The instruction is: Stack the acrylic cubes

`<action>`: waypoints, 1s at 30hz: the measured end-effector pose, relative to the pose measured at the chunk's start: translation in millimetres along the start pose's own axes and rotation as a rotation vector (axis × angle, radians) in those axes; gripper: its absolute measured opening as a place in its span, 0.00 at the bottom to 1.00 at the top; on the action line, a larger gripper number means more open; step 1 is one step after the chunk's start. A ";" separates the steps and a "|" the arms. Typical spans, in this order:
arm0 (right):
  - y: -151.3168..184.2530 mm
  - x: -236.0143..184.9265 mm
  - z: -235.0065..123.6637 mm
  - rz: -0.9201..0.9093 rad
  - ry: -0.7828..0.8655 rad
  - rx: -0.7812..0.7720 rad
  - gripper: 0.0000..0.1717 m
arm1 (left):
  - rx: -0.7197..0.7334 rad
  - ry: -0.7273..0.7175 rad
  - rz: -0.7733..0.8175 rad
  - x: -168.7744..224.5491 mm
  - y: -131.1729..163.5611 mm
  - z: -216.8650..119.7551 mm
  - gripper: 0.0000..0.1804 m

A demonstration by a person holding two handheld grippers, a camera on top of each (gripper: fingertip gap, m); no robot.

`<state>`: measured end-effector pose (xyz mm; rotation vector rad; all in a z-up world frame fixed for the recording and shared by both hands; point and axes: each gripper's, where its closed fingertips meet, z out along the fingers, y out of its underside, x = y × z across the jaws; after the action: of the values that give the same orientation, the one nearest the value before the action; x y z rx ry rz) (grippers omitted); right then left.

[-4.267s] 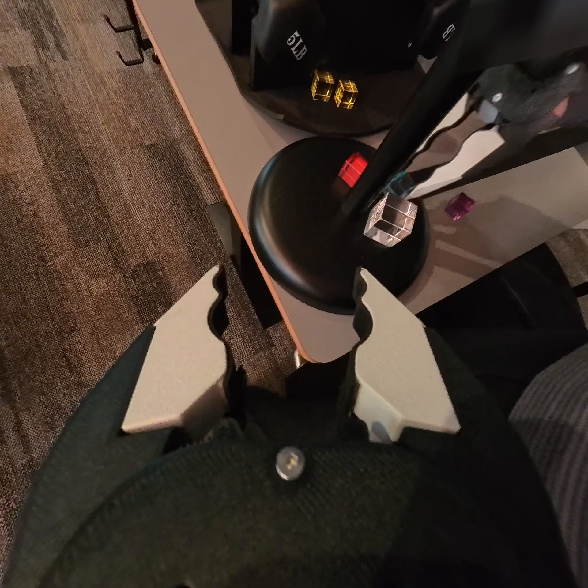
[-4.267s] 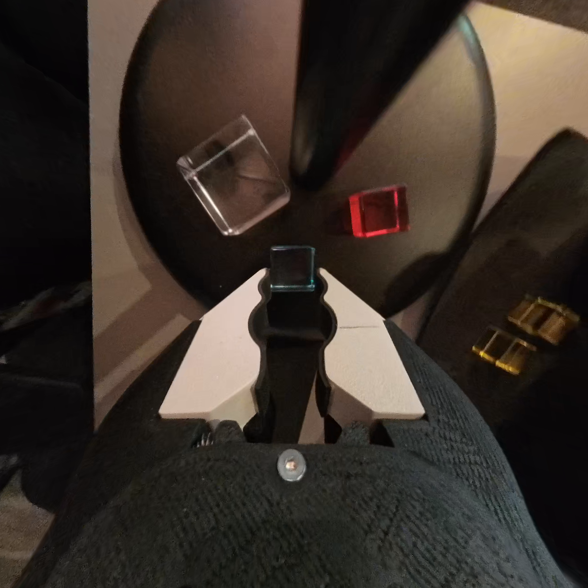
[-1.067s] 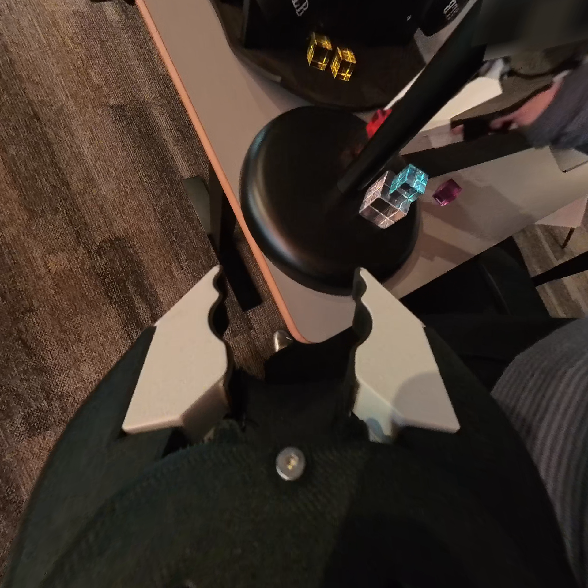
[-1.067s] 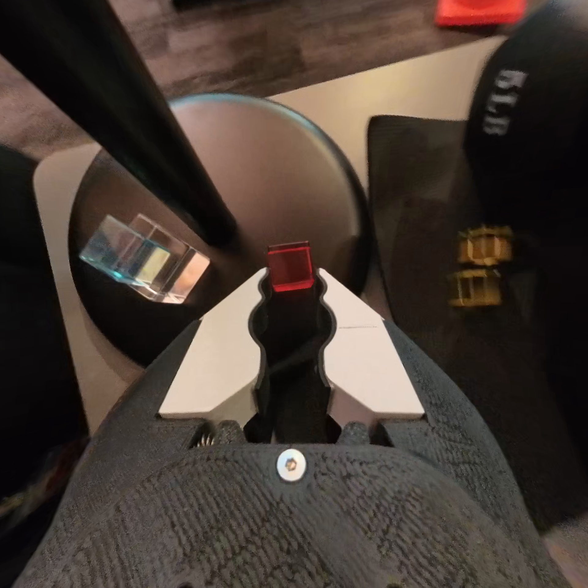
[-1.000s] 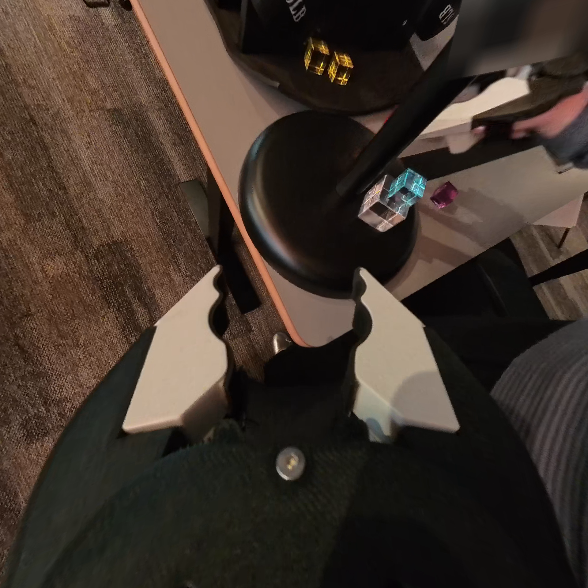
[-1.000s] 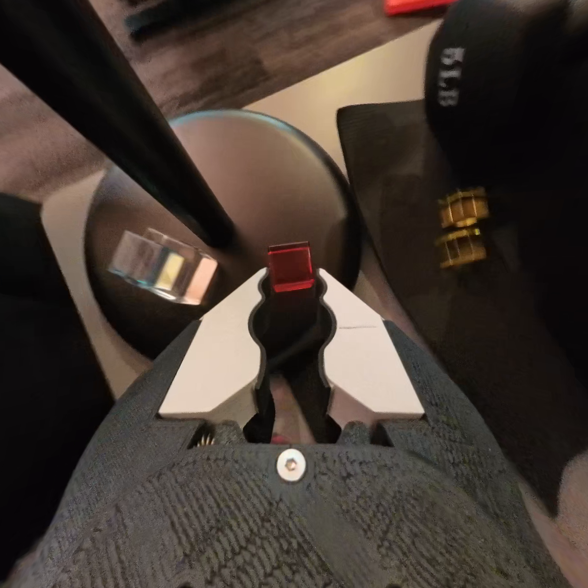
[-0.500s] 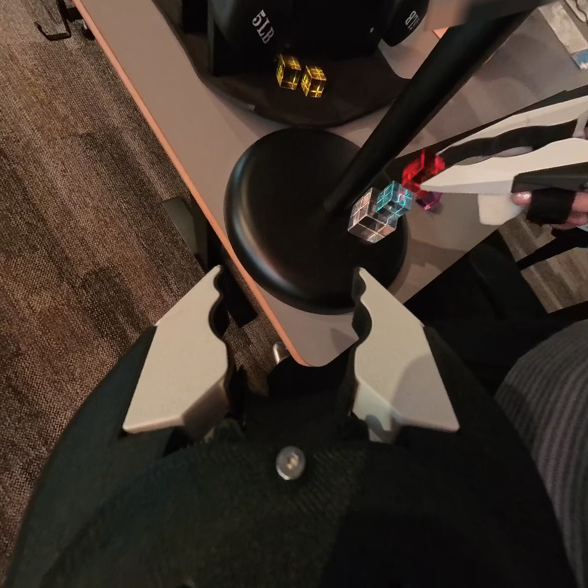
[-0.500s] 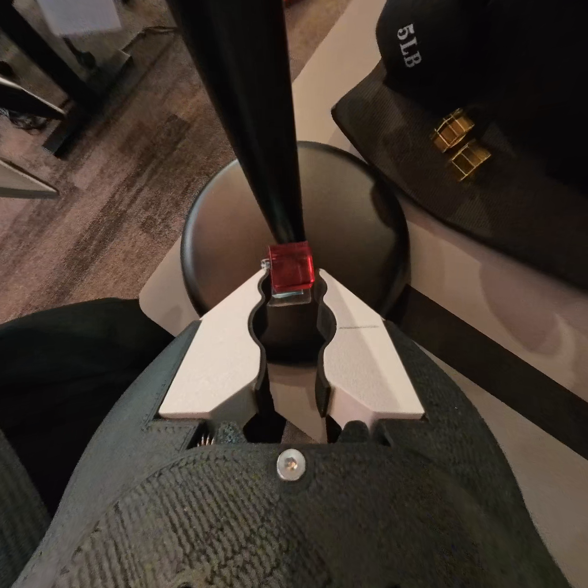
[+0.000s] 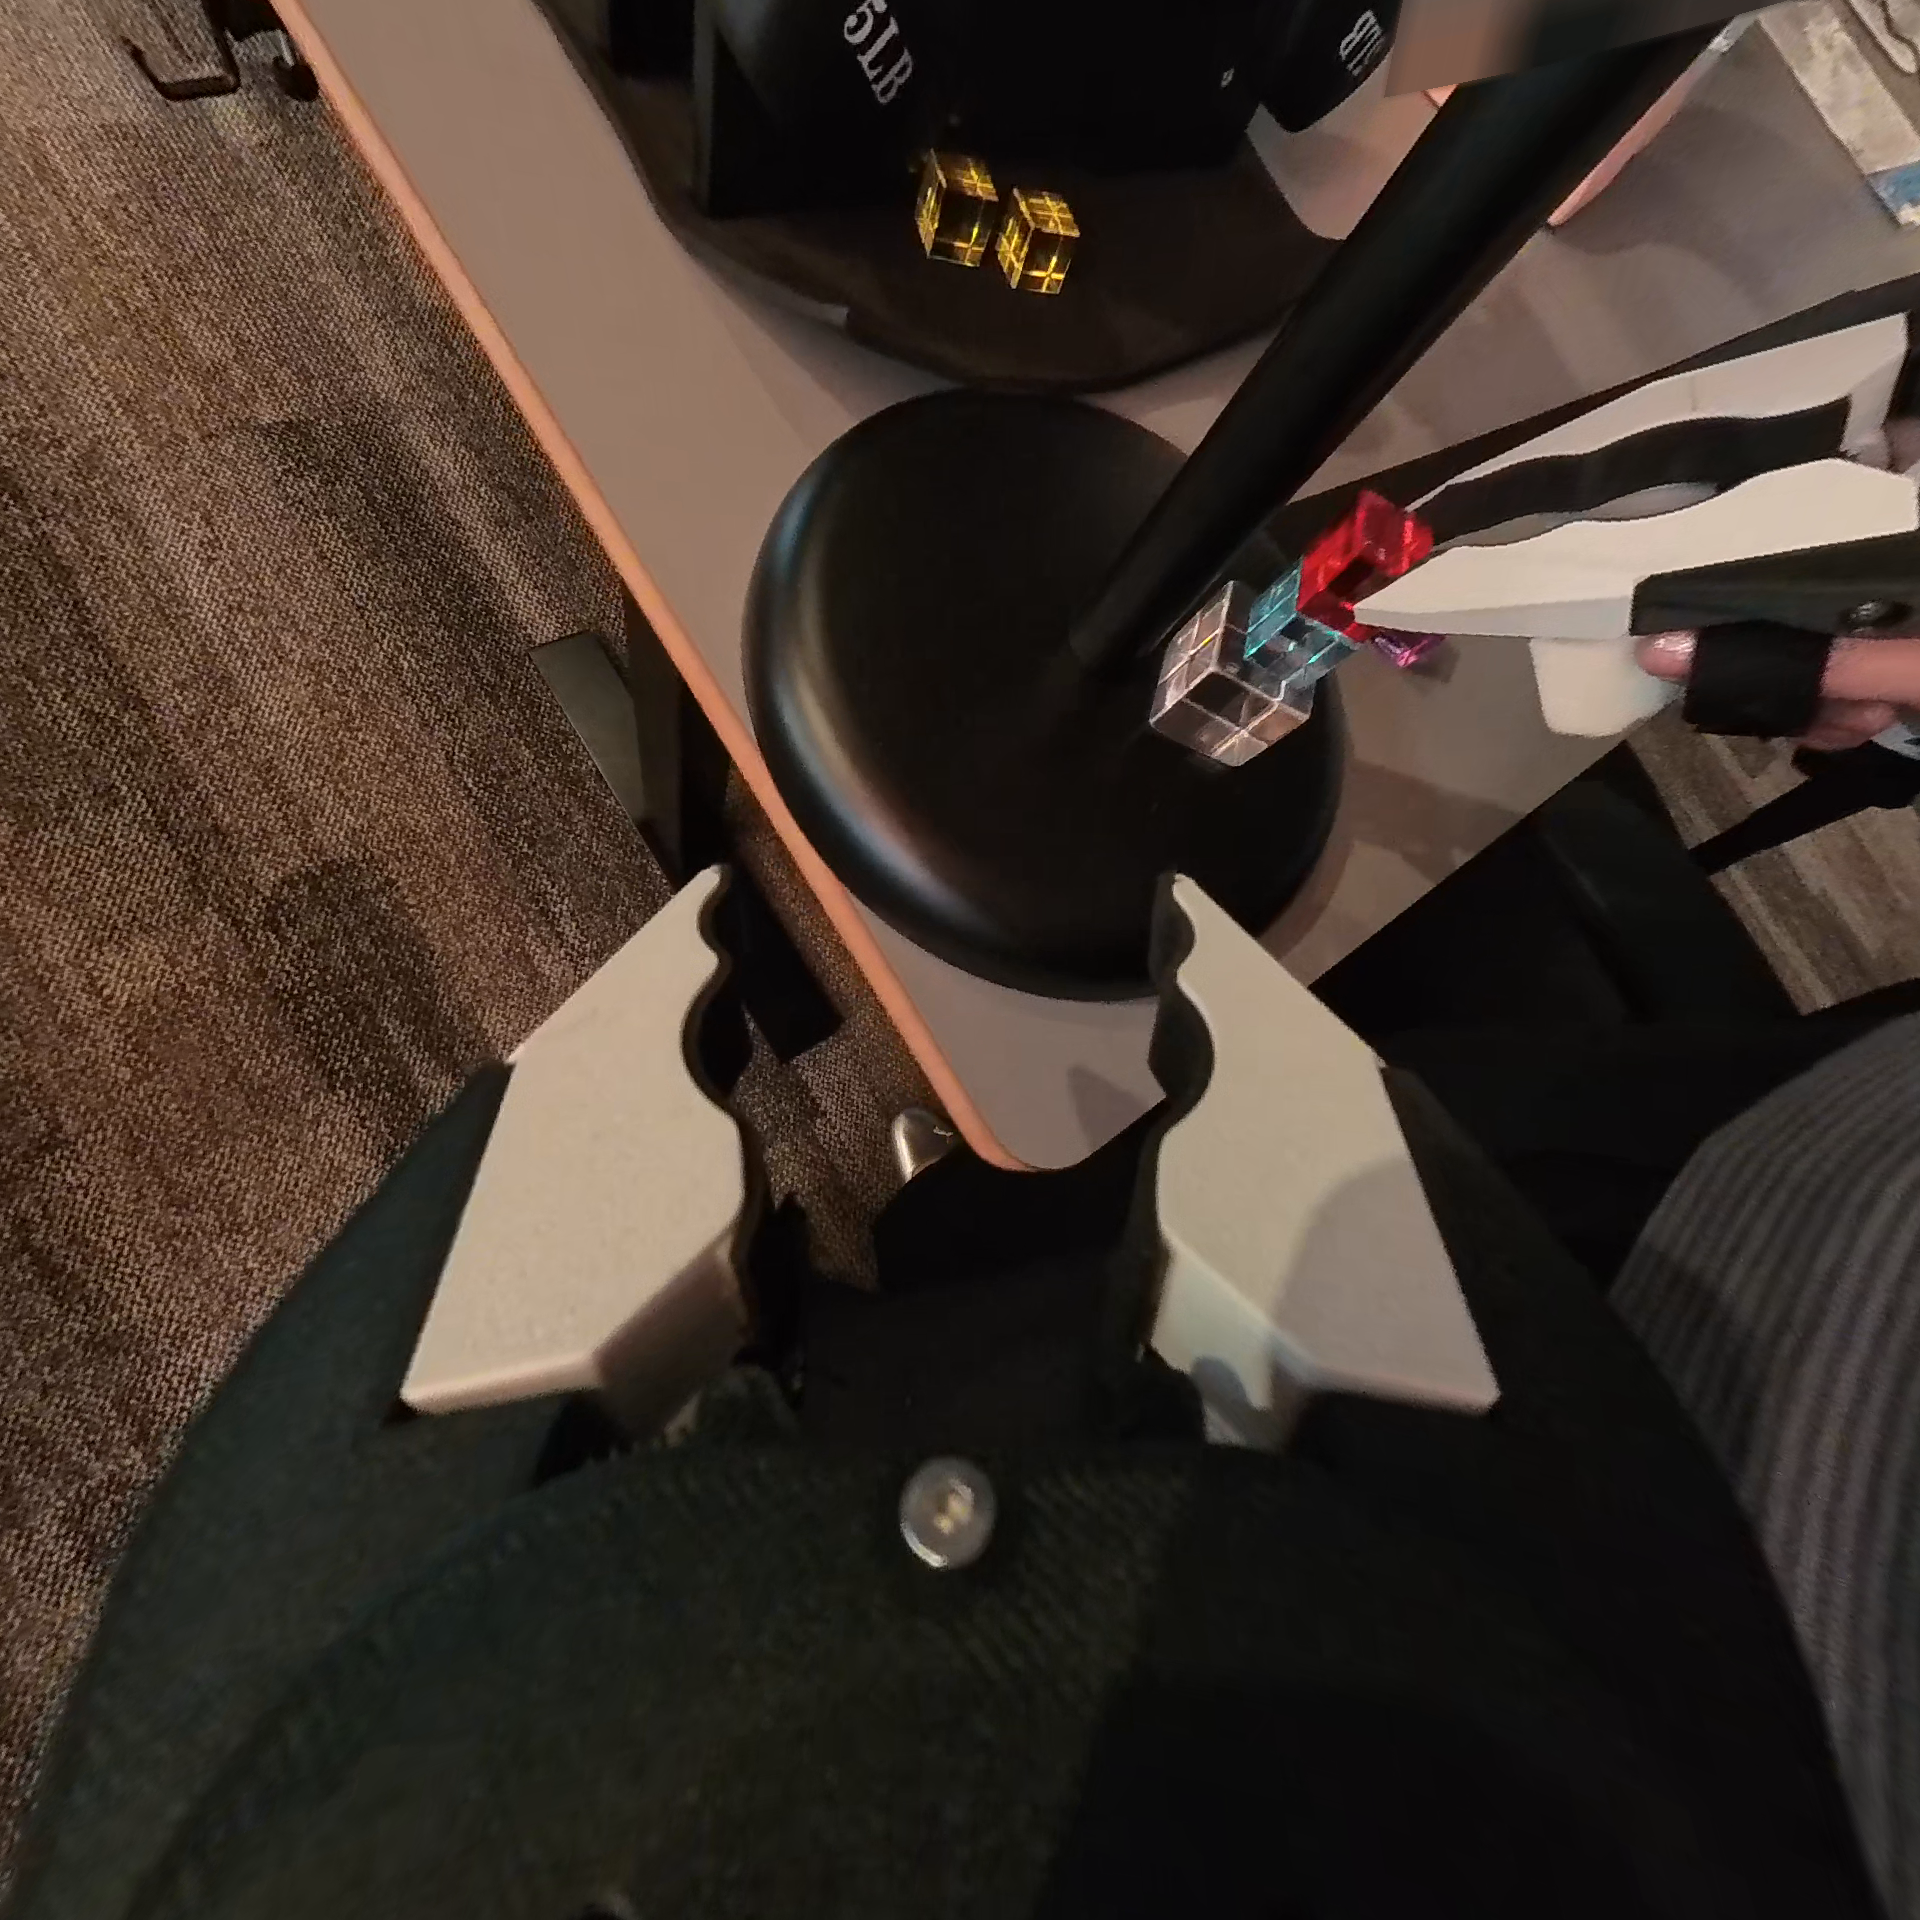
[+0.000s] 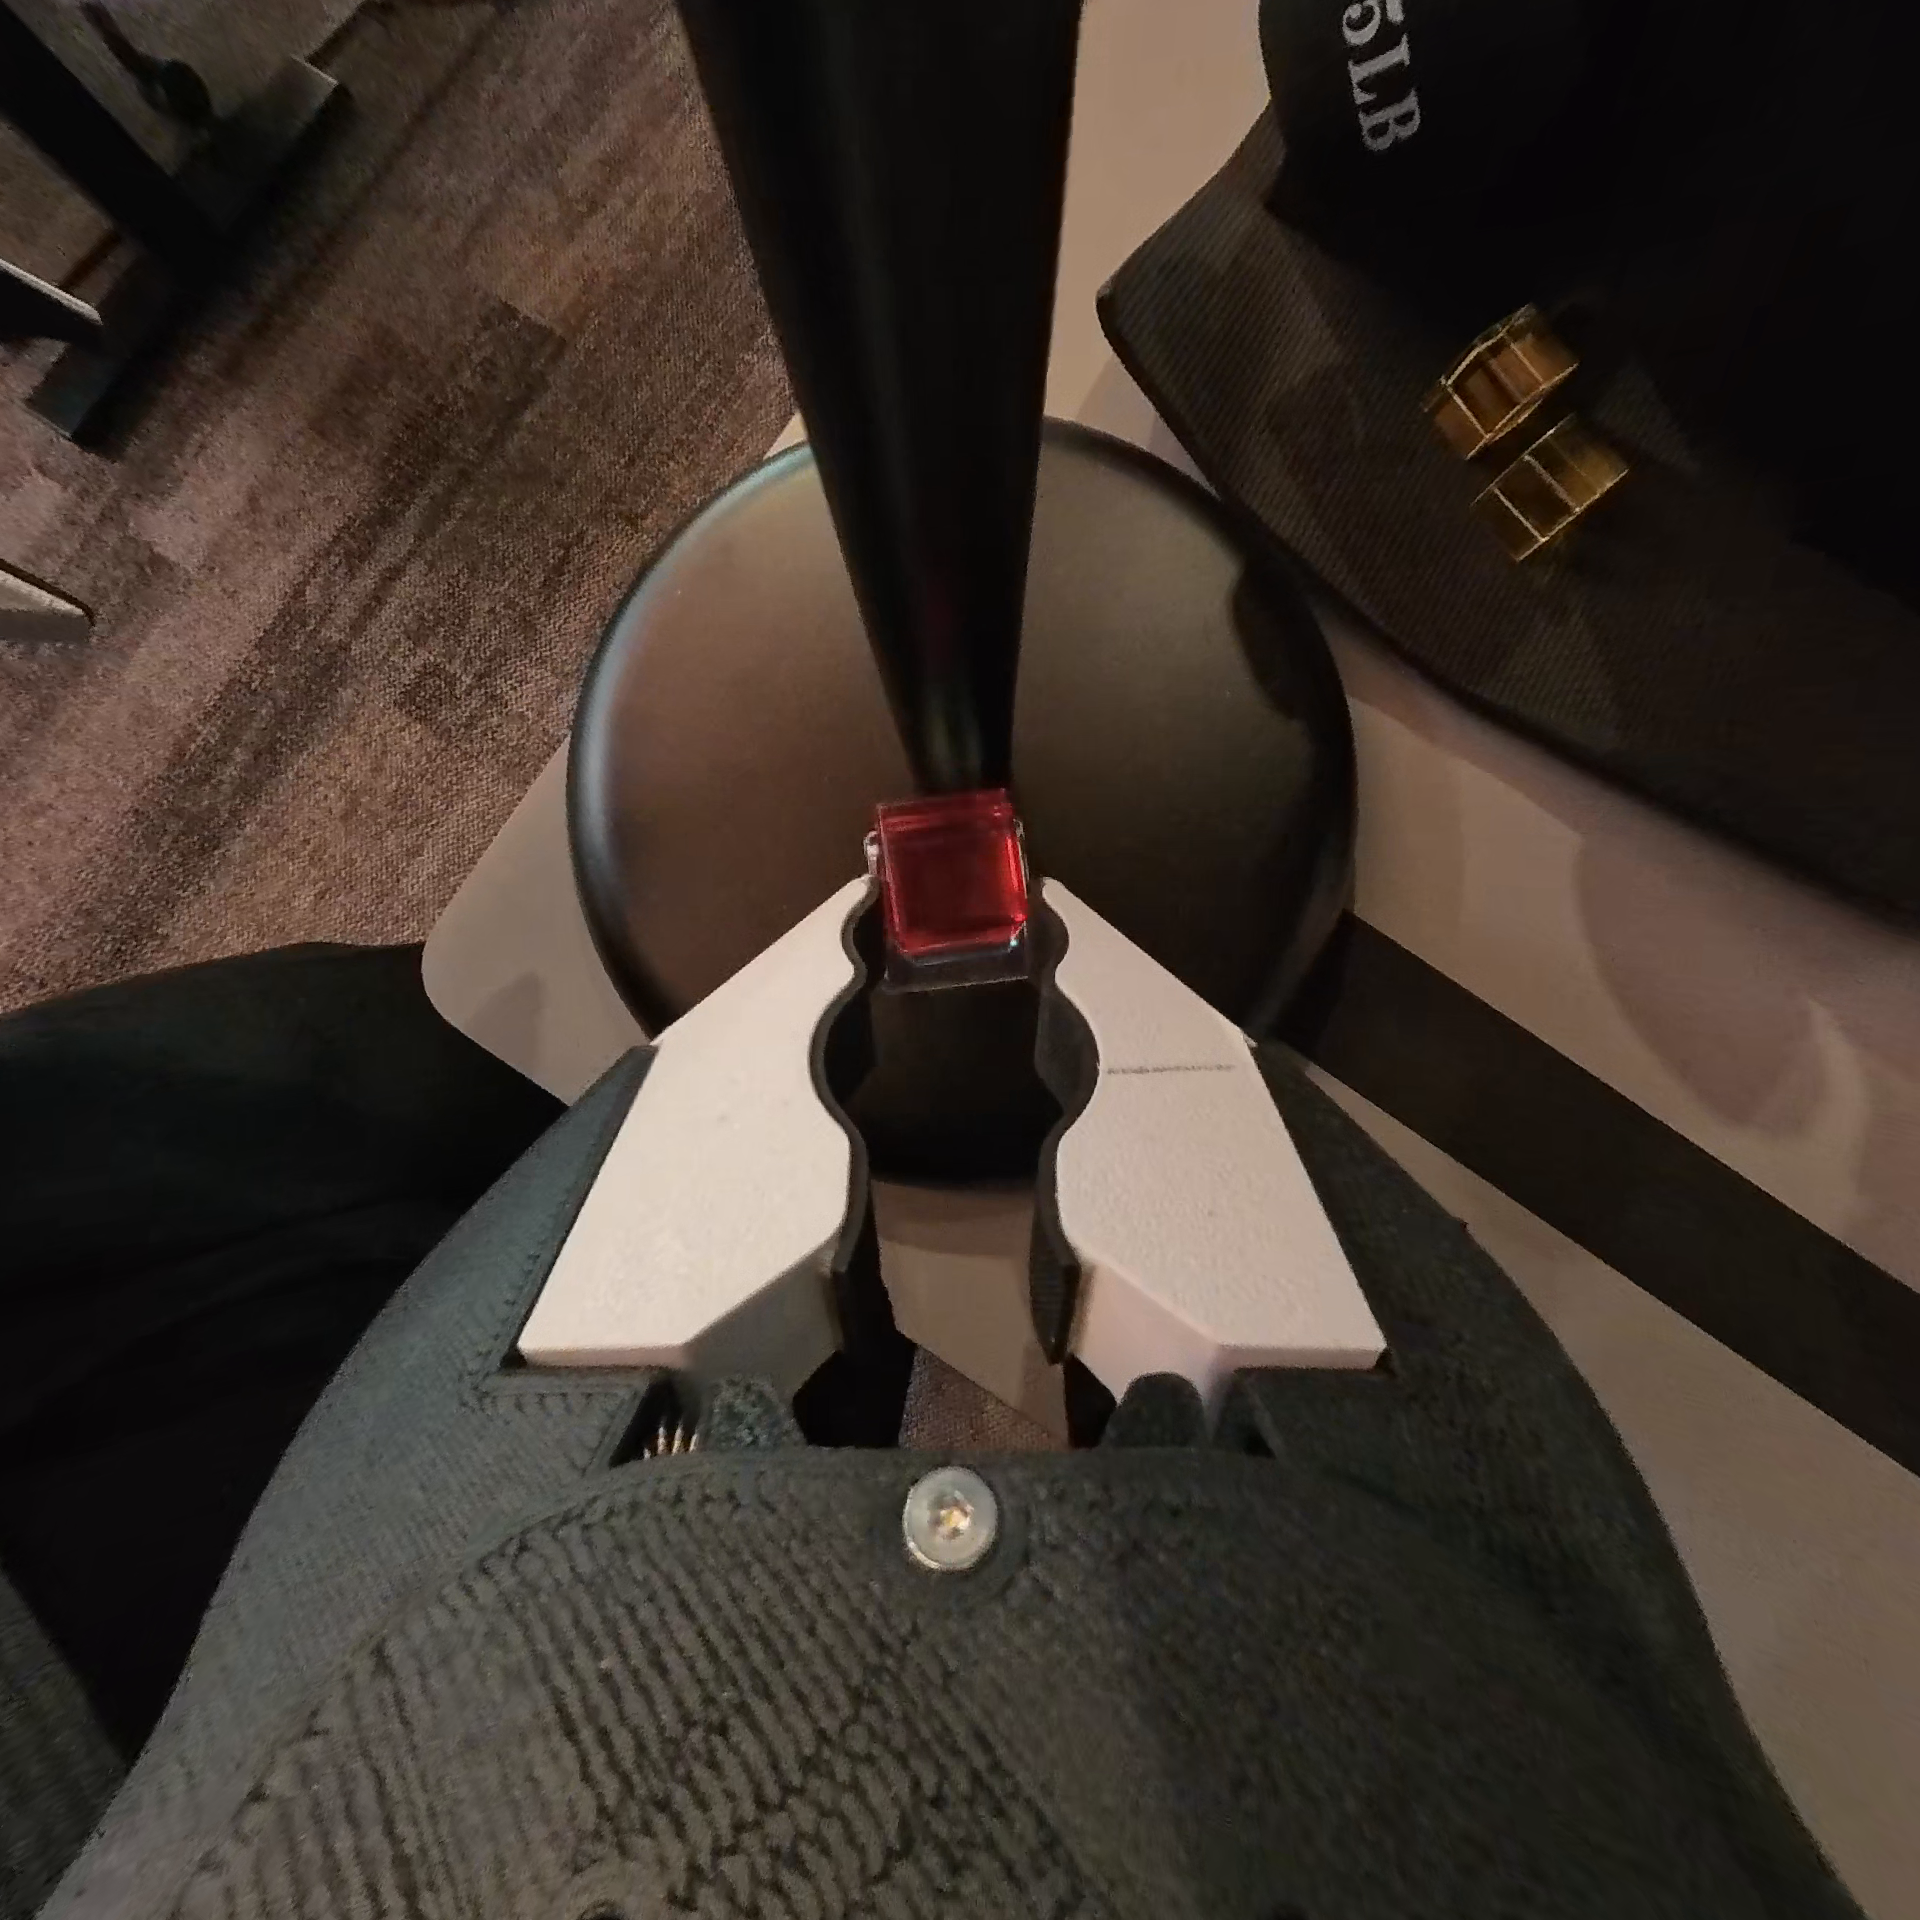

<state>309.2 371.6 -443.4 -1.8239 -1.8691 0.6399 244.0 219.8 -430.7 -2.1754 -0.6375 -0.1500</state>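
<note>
Two claws are in my hands, and only one of them carries anything: my right claw point(image 10: 951, 899) is closed on a small red transparent cube point(image 10: 951, 883), both pads pressing its sides, while my left claw point(image 9: 940, 914) stands wide with nothing between its fingers, hanging over the corner of the pale counter point(image 9: 582, 270) and the brown carpet floor point(image 9: 260, 623). From the left wrist view I see that the red cube is held just above a small turquoise transparent cube point(image 9: 1288, 634), which sits on a bigger clear glass cube point(image 9: 1221, 675); this clear one rests on the round black base plate point(image 9: 935, 707) of a stand, close beside its slanted black pole point(image 9: 1299, 343). I cannot tell if the red cube already touches the turquoise one. So two cubes are stacked, the third is over them but not let go, and, in my judgement, the others stand apart from the pile. Now I count: one red cube, one turquoise, one clear, one small magenta cube point(image 9: 1405, 649) on the counter partly hidden behind the claw, and two yellow transparent cubes point(image 9: 992, 218) side by side on a dark mat point(image 10: 1558, 707), in front of a black weight point(image 10: 1558, 135). That makes six cubes in total, one base plate, one pole.
</note>
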 end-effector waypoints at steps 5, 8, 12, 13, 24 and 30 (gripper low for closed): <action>0.2 -0.4 0.6 -0.009 0.000 0.002 0.14 | 0.004 -0.003 -0.008 -1.6 1.3 -1.2 0.43; 1.1 -0.7 -0.8 -0.007 -0.007 0.004 0.22 | 0.004 -0.002 -0.011 -1.8 1.7 -1.2 0.43; 4.7 14.5 -21.4 -0.001 0.026 0.077 0.38 | 0.011 -0.012 -0.019 -4.7 0.8 -4.3 0.44; 9.6 25.8 -28.7 0.008 0.054 0.102 0.38 | 0.015 -0.016 -0.022 -5.9 0.4 -5.7 0.44; 121.2 117.1 -2.1 0.191 0.218 -0.034 0.33 | 0.021 -0.023 -0.057 -9.5 3.7 -5.0 0.44; 137.1 139.4 19.5 0.148 0.242 -0.080 0.24 | 0.022 -0.024 -0.050 -4.7 1.3 -2.4 0.44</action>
<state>402.4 513.1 -542.9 -2.0059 -1.6341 0.3769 240.8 215.5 -431.6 -2.1437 -0.7050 -0.1427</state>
